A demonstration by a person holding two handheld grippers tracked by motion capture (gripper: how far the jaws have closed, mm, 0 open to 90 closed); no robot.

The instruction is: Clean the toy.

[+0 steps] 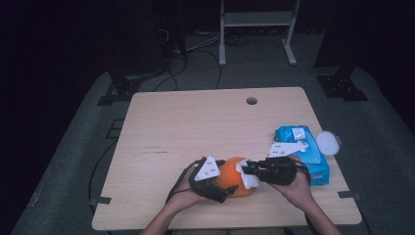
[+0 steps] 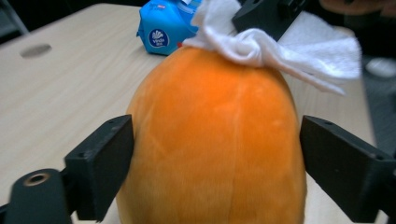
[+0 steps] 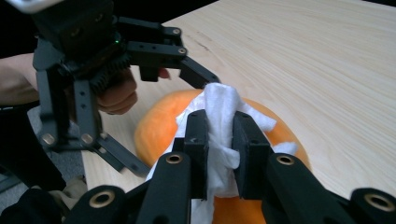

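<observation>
Left tongs (image 2: 215, 154) clamp the orange fruit (image 1: 234, 180) (papaya-like) at the counter (image 1: 195, 122) near edge, 6 o'clock. Right tongs (image 3: 219, 140) pinch a white wipe (image 3: 219, 116) on top. Risk: hard wiping rolls the fruit free.

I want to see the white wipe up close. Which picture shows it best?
The right gripper view: the white wipe sits bunched between the right gripper jaws. The left gripper view shows it draped atop the orange fruit; the high view shows a small white patch.
</observation>
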